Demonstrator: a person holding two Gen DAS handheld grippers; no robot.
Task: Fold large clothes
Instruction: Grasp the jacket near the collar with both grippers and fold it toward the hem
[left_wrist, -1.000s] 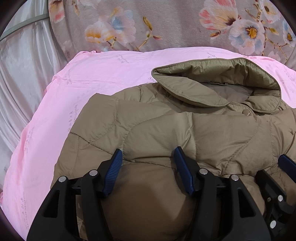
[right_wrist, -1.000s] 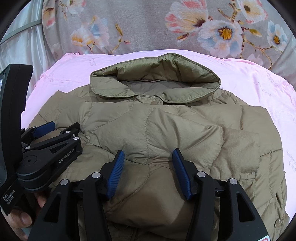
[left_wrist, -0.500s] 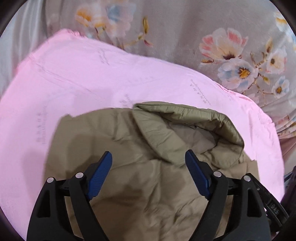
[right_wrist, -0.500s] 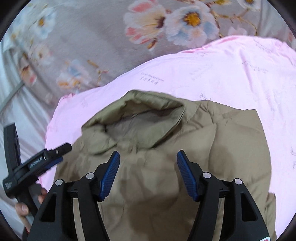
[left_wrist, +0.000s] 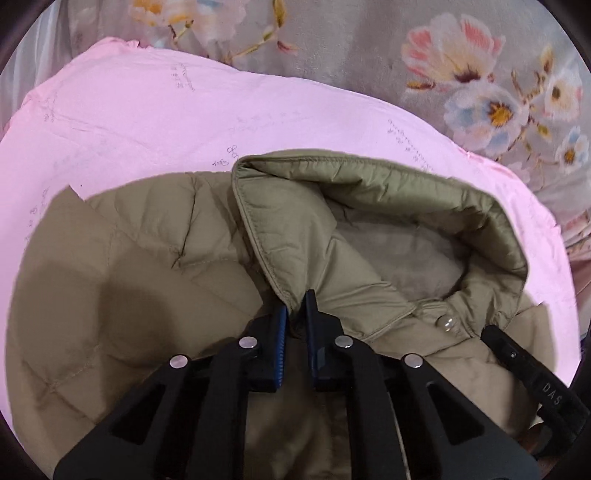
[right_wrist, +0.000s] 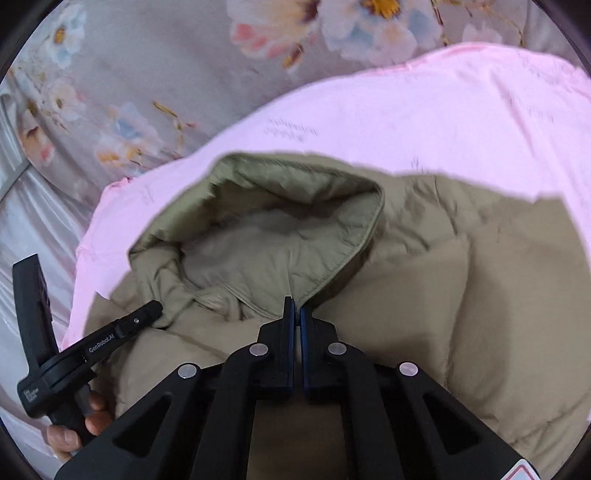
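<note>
Left gripper (left_wrist: 295, 314) is closing on one corner of the jacket (left_wrist: 147, 258) collar (left_wrist: 314, 229). Right gripper (right_wrist: 294, 314) I keep clamped on the other corner, above the pink sheet (right_wrist: 406, 122).

The quilted jacket (left_wrist: 155, 266) lies flat on the bed sheet (left_wrist: 147, 122), its collar (left_wrist: 369, 199) at the far end. Behind the sheet lies the floral cover (left_wrist: 351, 48). The left gripper (left_wrist: 295, 314) is at one collar corner, the right gripper (right_wrist: 294, 308) at the other corner.
</note>
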